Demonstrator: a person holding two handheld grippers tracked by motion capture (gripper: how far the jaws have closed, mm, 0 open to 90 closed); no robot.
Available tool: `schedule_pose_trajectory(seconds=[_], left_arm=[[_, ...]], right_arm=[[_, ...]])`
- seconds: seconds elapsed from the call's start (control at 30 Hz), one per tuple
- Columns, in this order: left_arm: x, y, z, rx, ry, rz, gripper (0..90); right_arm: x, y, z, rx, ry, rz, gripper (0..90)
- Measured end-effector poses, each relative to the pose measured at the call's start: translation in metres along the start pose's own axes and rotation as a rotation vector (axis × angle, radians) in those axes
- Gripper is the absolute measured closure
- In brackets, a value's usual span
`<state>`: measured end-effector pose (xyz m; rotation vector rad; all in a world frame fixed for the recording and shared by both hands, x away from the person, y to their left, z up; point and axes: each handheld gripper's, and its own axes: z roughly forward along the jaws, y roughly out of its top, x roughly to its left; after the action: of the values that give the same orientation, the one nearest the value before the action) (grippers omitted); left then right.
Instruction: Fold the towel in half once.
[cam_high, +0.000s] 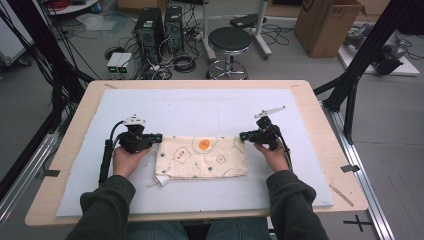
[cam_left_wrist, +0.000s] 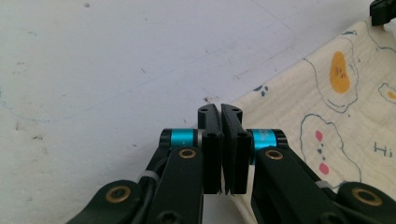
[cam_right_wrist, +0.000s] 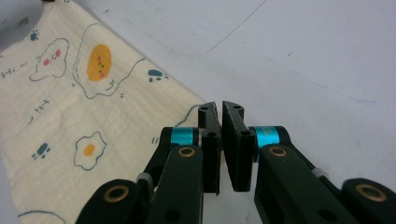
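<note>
Left gripper (cam_high: 159, 136) jaws clamped on far-left corner of folded cloth (cam_high: 202, 157). Right gripper (cam_high: 242, 135) jaws clamped on its far-right corner. Cloth lies flat on white mat (cam_high: 200, 107), mid-table, between both hands.

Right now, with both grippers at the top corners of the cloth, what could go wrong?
1. Both the left gripper and the right gripper are shut at the far corners of the cloth, but how much fabric is pinched cannot be seen, so a corner may slip out when lifted.
2. The cloth lies folded in layers, with a white tag sticking out at the near left corner; lifting might take just one layer and undo the fold.
</note>
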<state>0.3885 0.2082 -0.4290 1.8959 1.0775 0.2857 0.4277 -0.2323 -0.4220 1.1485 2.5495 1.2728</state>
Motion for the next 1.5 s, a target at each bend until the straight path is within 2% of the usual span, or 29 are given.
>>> schedule_pose_trajectory(seconds=[0.13,0.23,0.4,0.47,0.57,0.63,0.77,0.97,1.1,1.27,1.5], left_arm=[[0.003,-0.002,0.006,0.005,0.005,-0.006,86.8],[0.004,-0.003,0.009,0.008,0.007,-0.013,86.8],[0.005,-0.004,0.012,0.019,0.000,-0.003,86.2],[0.004,-0.004,0.011,0.004,-0.001,-0.005,84.3],[0.003,-0.002,0.007,-0.015,-0.016,-0.008,75.4],[0.003,-0.001,0.003,-0.037,-0.034,-0.007,71.5],[0.002,0.001,-0.001,-0.066,-0.055,-0.008,64.6],[0.000,0.003,-0.007,-0.109,-0.083,-0.014,60.5],[0.001,0.005,-0.011,-0.141,-0.093,-0.026,58.6],[0.000,0.008,-0.016,-0.156,-0.088,-0.020,59.8],[-0.006,0.020,-0.021,-0.160,-0.104,0.000,58.6]], right_arm=[[-0.008,-0.002,0.007,0.000,-0.002,0.030,85.8],[-0.009,-0.003,0.012,0.018,-0.011,0.038,85.8],[-0.011,-0.004,0.015,0.020,-0.001,0.047,84.7],[-0.011,-0.004,0.015,0.016,0.004,0.051,79.7],[-0.010,-0.003,0.012,0.006,-0.006,0.037,72.4],[-0.009,-0.003,0.009,-0.013,0.020,0.050,66.9],[-0.007,-0.002,0.003,-0.049,0.042,0.053,59.2],[-0.003,0.000,-0.005,-0.070,0.022,0.032,54.5],[-0.001,0.010,-0.012,-0.055,0.019,0.031,50.9],[0.004,0.018,-0.019,-0.059,0.006,0.007,50.5],[0.007,0.019,-0.018,-0.050,0.003,-0.004,48.2]])
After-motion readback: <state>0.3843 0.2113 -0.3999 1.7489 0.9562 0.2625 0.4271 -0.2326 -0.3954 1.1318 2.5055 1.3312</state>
